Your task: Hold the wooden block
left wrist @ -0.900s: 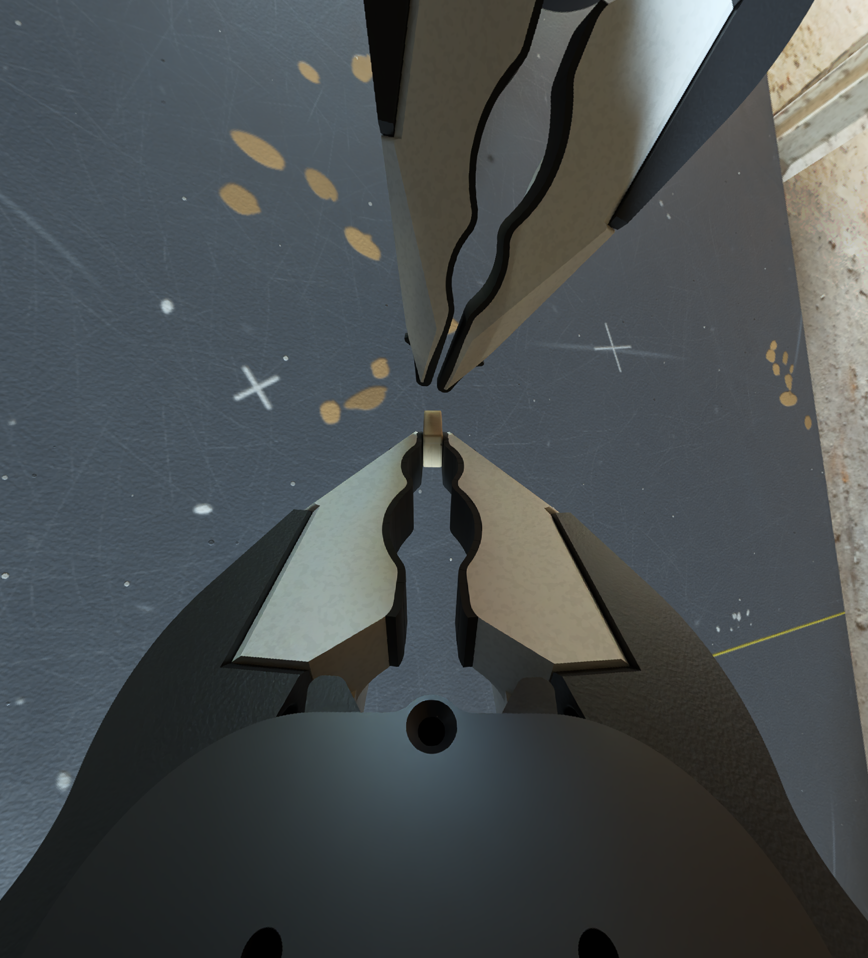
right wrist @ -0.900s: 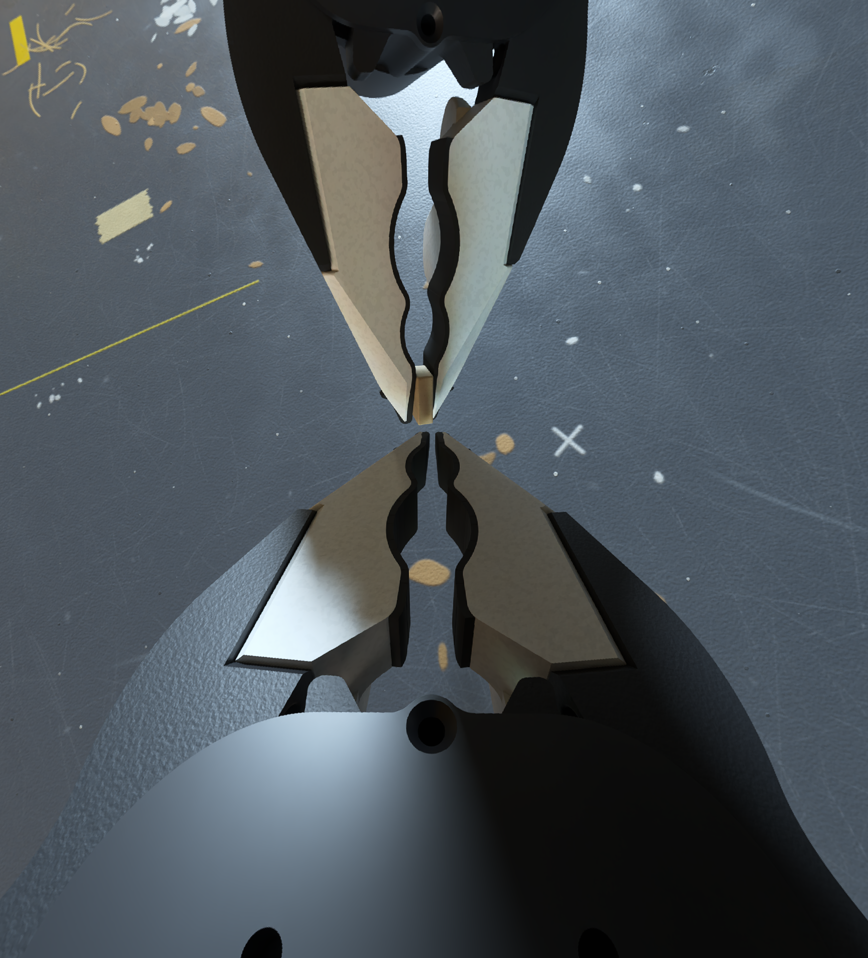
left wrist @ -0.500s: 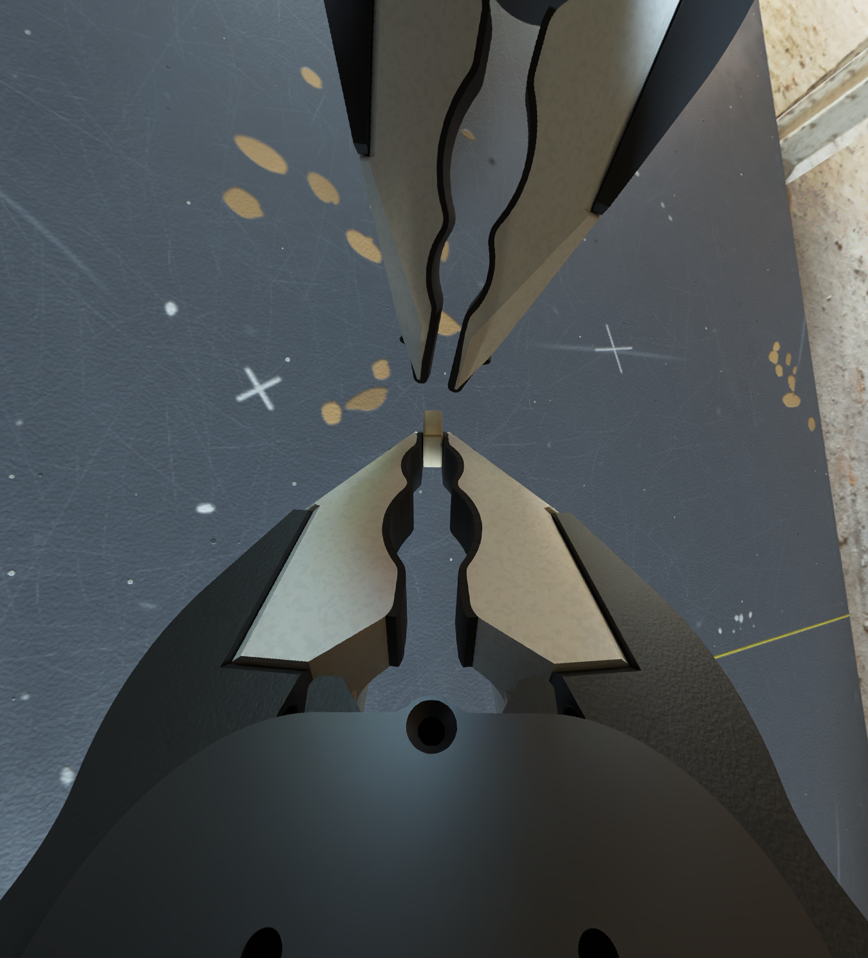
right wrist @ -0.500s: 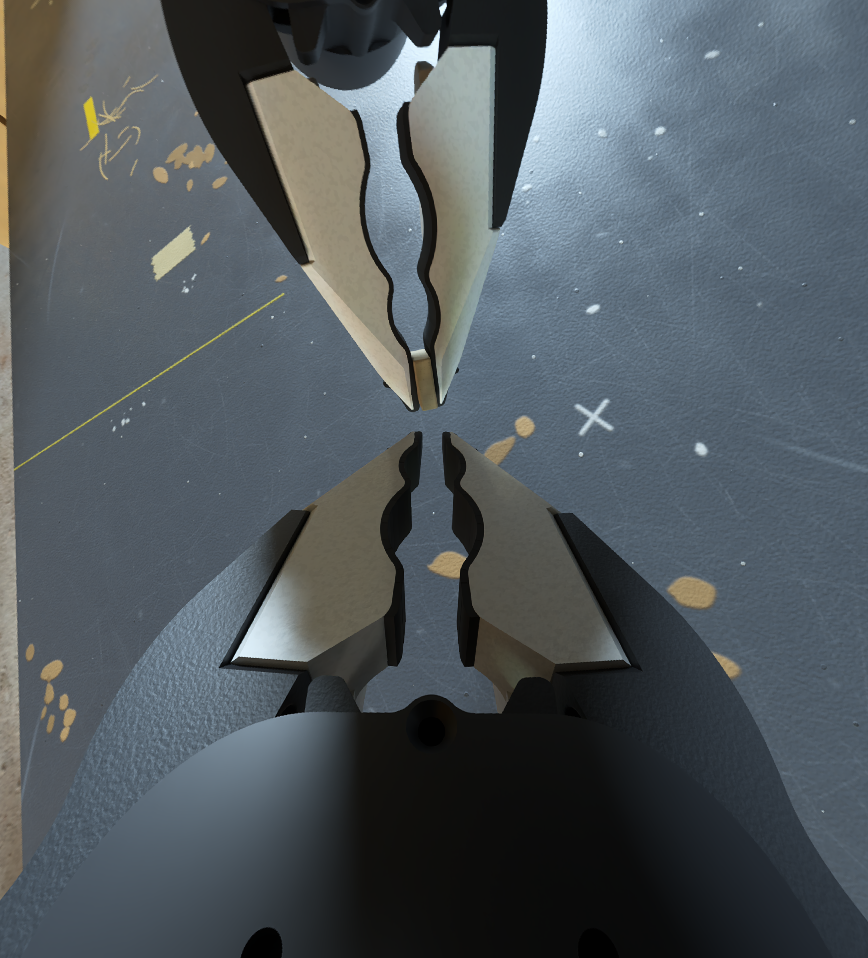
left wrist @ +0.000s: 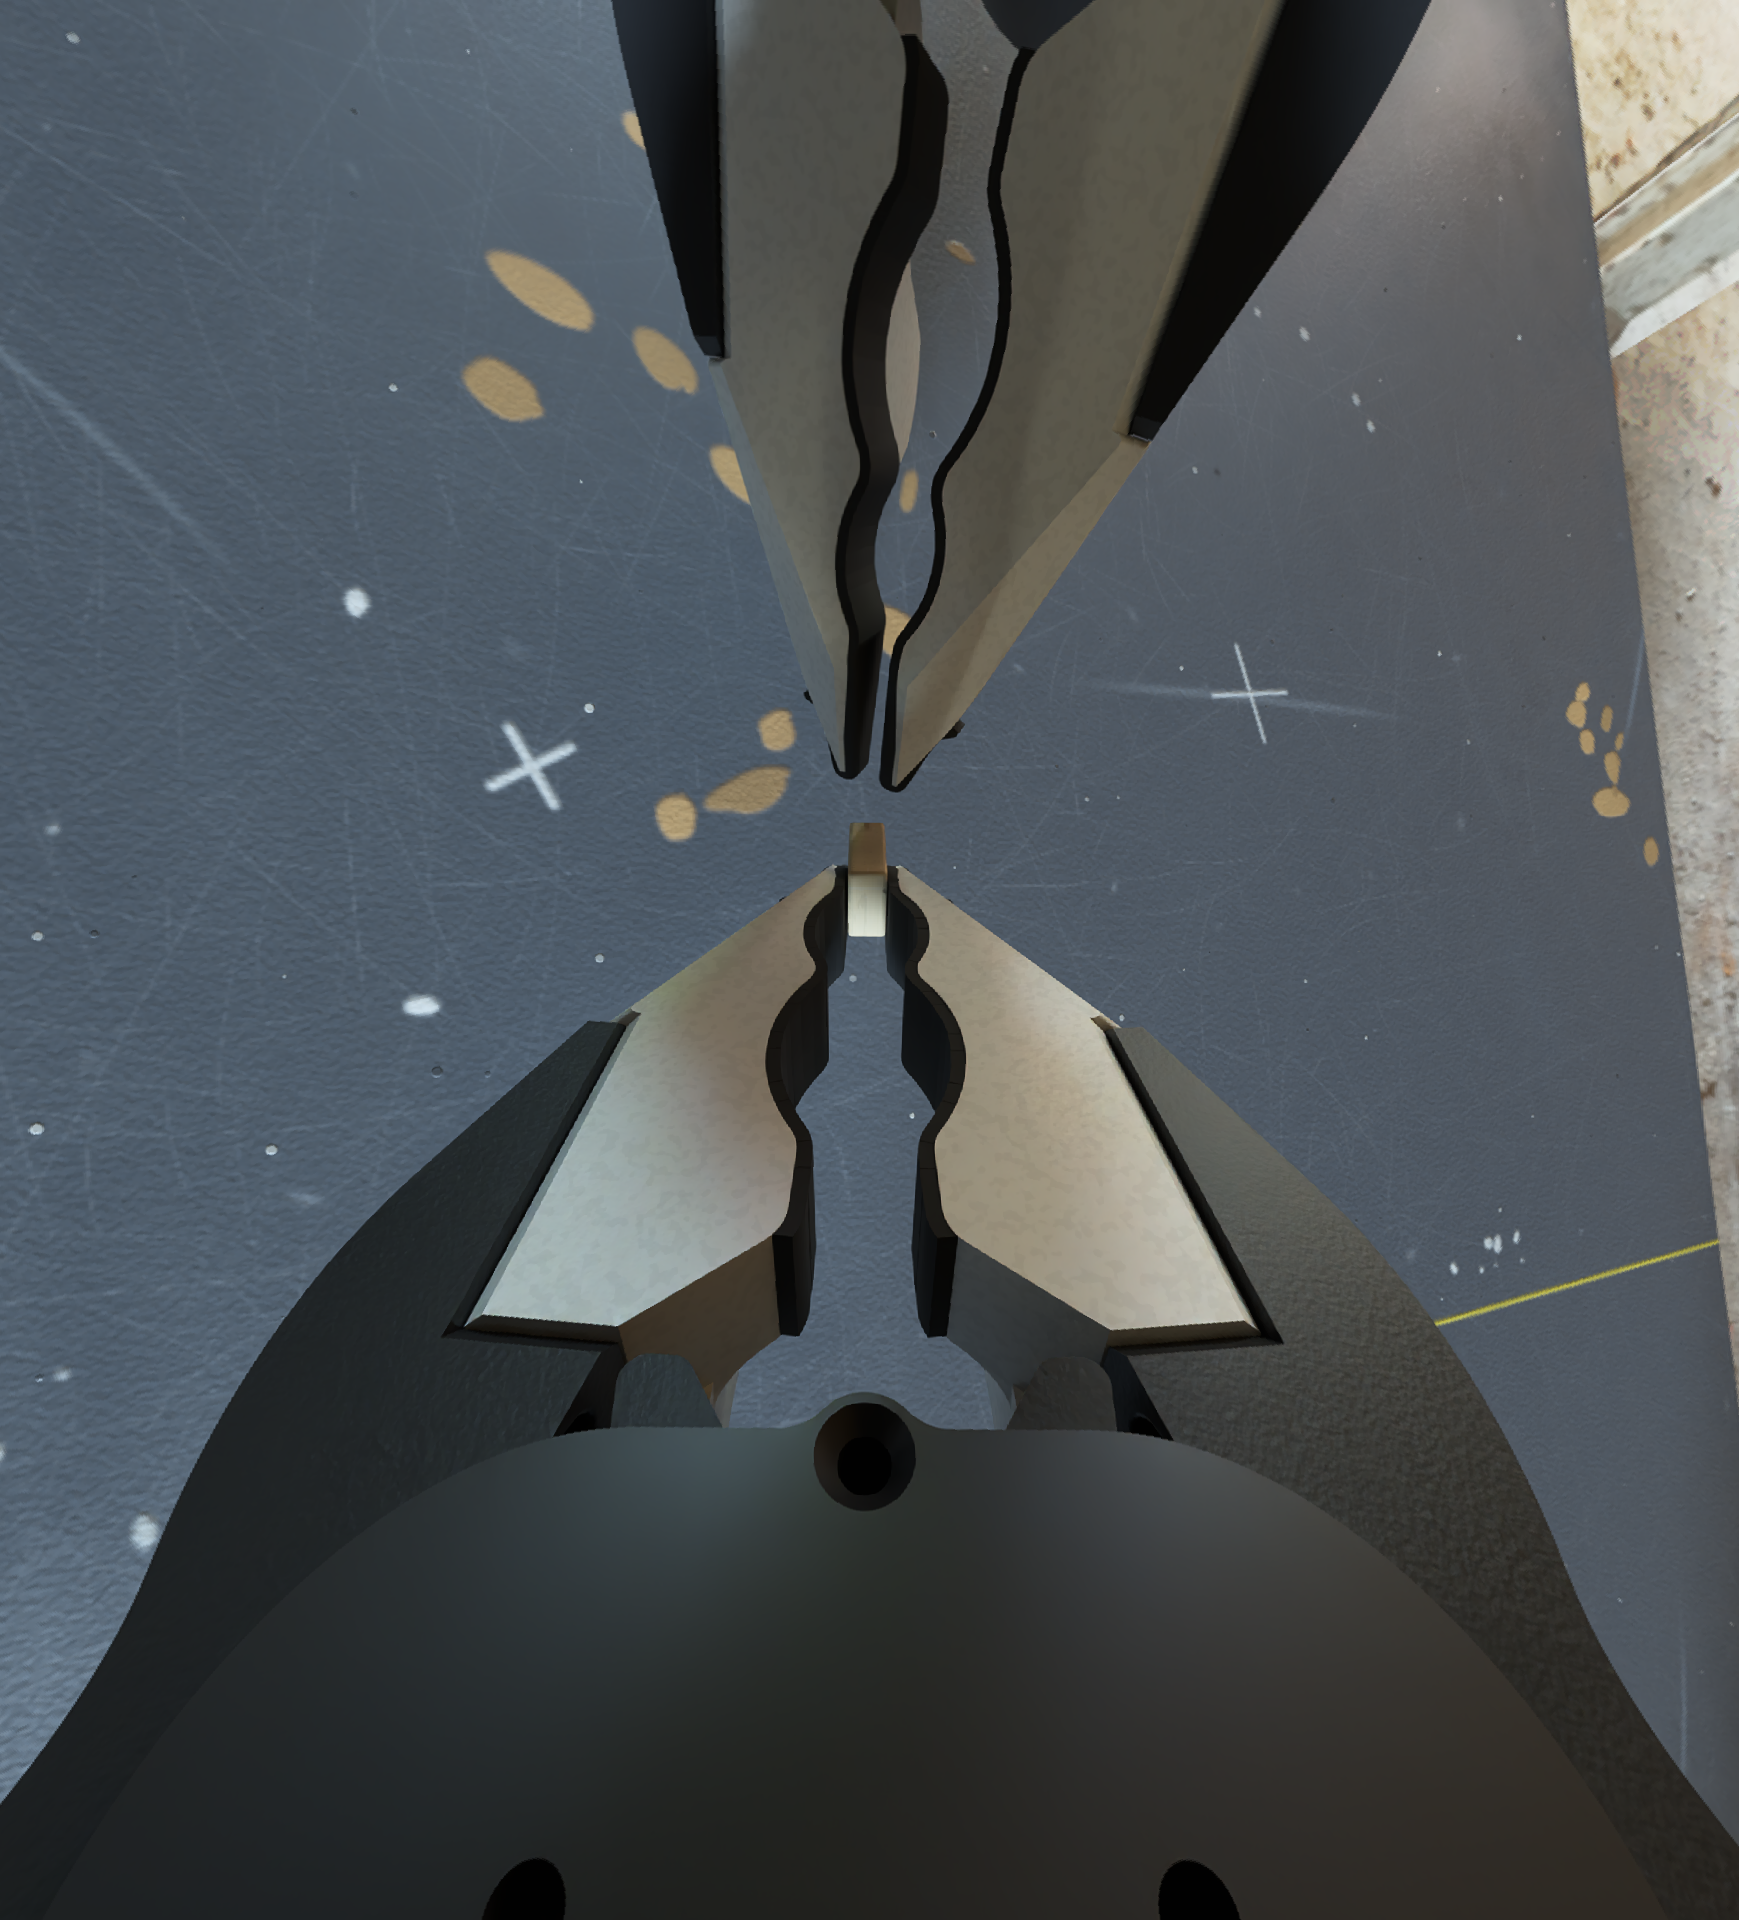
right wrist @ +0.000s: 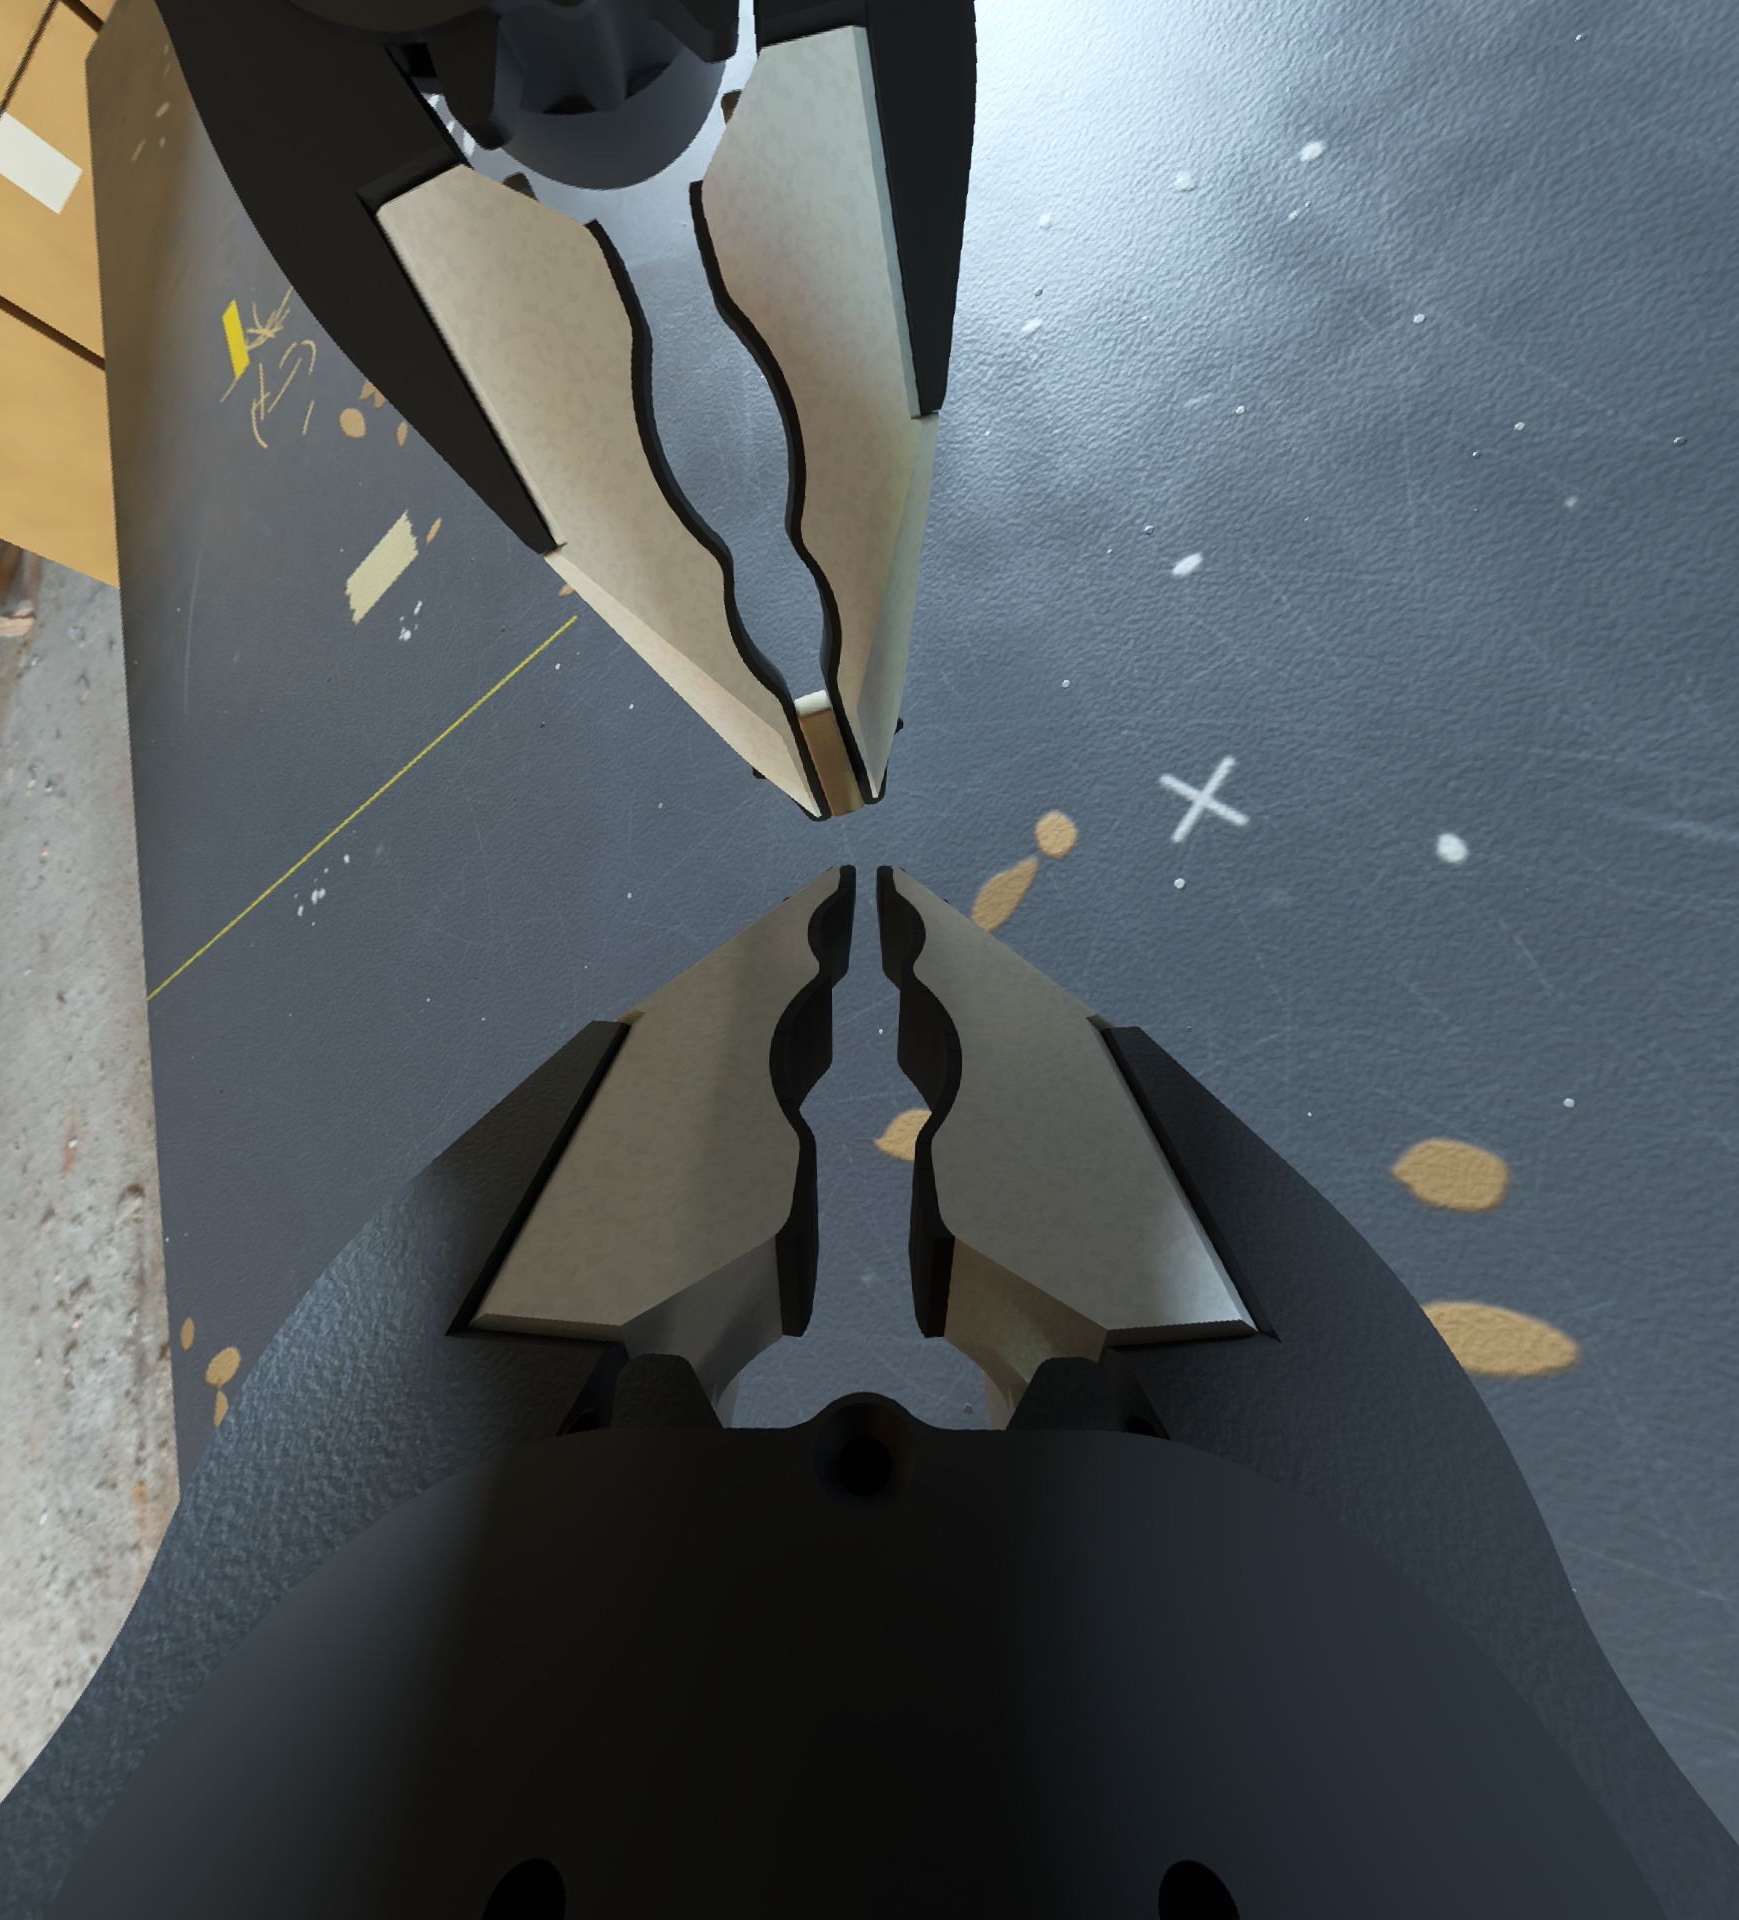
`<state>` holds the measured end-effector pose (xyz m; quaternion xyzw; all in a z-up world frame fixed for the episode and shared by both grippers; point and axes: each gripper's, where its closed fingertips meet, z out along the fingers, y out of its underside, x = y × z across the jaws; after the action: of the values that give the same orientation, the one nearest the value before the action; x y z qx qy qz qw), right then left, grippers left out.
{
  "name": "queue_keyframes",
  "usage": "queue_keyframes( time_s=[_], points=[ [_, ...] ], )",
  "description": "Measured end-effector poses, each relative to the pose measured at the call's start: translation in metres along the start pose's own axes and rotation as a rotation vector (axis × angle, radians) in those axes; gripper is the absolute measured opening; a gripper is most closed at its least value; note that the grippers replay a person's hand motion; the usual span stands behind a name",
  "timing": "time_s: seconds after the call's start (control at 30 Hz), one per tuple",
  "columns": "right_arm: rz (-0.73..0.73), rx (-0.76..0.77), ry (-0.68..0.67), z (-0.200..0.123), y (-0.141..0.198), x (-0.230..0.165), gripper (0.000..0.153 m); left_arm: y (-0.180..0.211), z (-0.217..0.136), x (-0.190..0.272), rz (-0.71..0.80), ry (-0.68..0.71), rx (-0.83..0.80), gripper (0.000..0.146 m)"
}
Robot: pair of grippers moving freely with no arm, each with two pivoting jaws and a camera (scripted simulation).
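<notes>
Your left gripper (left wrist: 866, 883) is pinching the small wooden block (left wrist: 866, 883) between its fingertips, held clear above the dark scuffed table (left wrist: 221, 935) with its tan paint spots (left wrist: 538, 291). Your right gripper (right wrist: 866, 878) faces it tip to tip, just apart from the block, its fingers drawn nearly together with a thin gap and nothing between them.
</notes>
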<state>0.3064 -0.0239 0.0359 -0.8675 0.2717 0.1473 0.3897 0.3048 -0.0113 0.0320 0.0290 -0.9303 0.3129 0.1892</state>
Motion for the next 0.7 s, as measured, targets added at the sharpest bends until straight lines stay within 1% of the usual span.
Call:
queue_keyframes(
  time_s=[0.23, 0.4, 0.5, 0.63, 0.7],
  points=[
    [-0.03, -0.002, 0.023, 0.0007, -0.0016, -0.0011, 0.001, 0.0005, -0.0018, -0.0003, -0.021, 0.005, 0.001, 0.006],
    [-0.087, -0.021, 0.064, 0.0028, -0.0011, -0.0006, 0.001, 0.0024, -0.0011, -0.0004, -0.027, 0.009, -0.009, 0.006],
    [-0.093, -0.009, 0.046, 0.002, -0.0013, -0.0009, 0.001, 0.001, -0.0015, 0.0004, -0.025, 0.012, -0.001, 0.006],
    [-0.088, -0.026, 0.02, 0.0066, 0.0015, -0.0015, 0.006, -0.0023, -0.004, 0.0015, -0.023, 0.016, 0.019, 0.006],
    [-0.093, -0.031, 0.03, 0.0091, 0.0012, -0.0008, 0.003, -0.0012, -0.0044, -0.0005, -0.021, -0.001, 0.012, 0.006]
  ],
)
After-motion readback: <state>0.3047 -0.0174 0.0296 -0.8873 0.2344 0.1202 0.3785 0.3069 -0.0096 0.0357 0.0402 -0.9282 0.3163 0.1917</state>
